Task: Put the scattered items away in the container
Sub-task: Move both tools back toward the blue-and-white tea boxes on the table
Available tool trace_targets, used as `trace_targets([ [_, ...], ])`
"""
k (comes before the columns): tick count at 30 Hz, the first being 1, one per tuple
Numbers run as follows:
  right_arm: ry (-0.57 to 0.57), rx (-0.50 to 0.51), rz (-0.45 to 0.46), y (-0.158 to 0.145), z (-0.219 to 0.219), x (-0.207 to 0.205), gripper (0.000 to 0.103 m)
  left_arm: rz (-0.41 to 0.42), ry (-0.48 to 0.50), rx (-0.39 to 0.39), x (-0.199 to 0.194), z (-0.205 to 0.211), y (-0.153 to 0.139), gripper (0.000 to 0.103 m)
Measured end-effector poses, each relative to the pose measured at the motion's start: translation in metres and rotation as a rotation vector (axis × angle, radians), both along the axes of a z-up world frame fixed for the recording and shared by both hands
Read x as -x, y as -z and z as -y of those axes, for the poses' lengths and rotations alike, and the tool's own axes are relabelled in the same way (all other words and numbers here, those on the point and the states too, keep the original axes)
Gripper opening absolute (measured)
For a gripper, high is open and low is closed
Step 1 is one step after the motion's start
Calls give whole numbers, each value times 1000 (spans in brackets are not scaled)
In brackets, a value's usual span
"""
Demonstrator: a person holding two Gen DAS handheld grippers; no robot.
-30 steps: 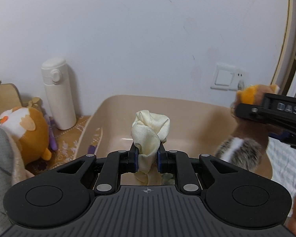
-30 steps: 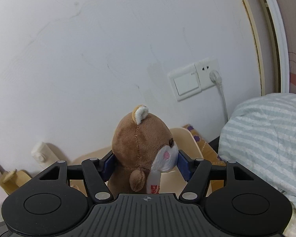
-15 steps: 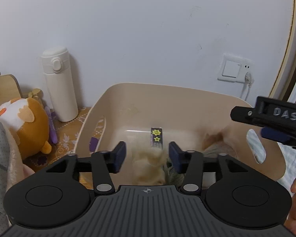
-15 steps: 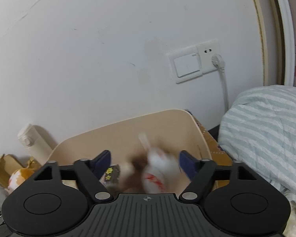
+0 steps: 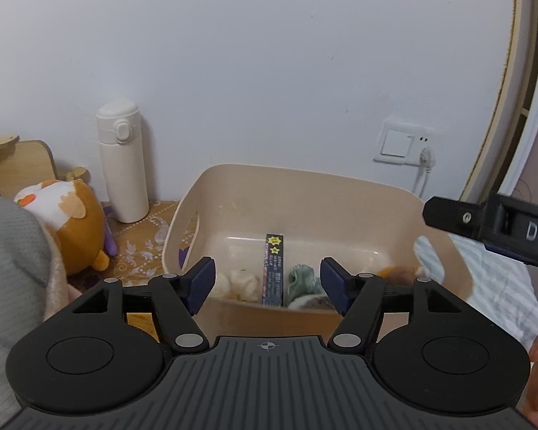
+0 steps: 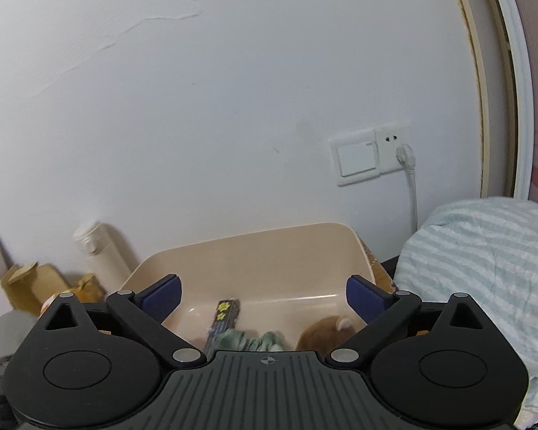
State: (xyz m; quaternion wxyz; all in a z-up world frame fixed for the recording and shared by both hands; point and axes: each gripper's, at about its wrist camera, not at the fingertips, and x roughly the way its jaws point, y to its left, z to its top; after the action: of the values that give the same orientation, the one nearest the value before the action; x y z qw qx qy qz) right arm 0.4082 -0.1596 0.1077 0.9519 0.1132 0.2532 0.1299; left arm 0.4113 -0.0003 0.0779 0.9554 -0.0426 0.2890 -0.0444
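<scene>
White wall (image 6: 233, 107) with switch-socket plate (image 6: 371, 150).

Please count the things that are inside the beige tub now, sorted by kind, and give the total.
In the beige tub:
Scrunchies: 2 (cream, green)
Plush toys: 2 (brown bear, grey-white one)
Dark star-printed box: 1
Total: 5

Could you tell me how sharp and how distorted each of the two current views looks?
Left wrist view: sharp, evenly lit; fisheye bends the door frame at right; the white flask and beige bin are crisp. Right wrist view: softer; the flask at left edge is smeared and leaning, the brown plush bear slightly blurred.
</scene>
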Motion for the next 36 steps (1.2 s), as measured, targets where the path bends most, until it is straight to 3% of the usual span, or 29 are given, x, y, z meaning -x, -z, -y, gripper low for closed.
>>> trace_targets([
  [6, -71, 49, 58, -8, -7, 46, 102, 33, -25, 1, 42, -10, -6, 73],
  [12, -115, 138, 98, 1, -11, 90, 103, -5, -55, 14, 76, -27, 10, 75],
  [19, -143, 172, 36, 33, -7, 114, 103, -104, -111, 73, 93, -54, 51, 75],
  [26, -77, 196, -29, 70, 0, 114, 103, -144, -117, 89, 97, -62, 78, 75],
  [29, -59, 196, -39, 80, 1, 110, 103, -114, -96, 59, 94, -59, 79, 75],
  [36, -20, 213, -61, 97, -5, 97, 103, -25, -29, -107, 77, -49, 84, 75],
])
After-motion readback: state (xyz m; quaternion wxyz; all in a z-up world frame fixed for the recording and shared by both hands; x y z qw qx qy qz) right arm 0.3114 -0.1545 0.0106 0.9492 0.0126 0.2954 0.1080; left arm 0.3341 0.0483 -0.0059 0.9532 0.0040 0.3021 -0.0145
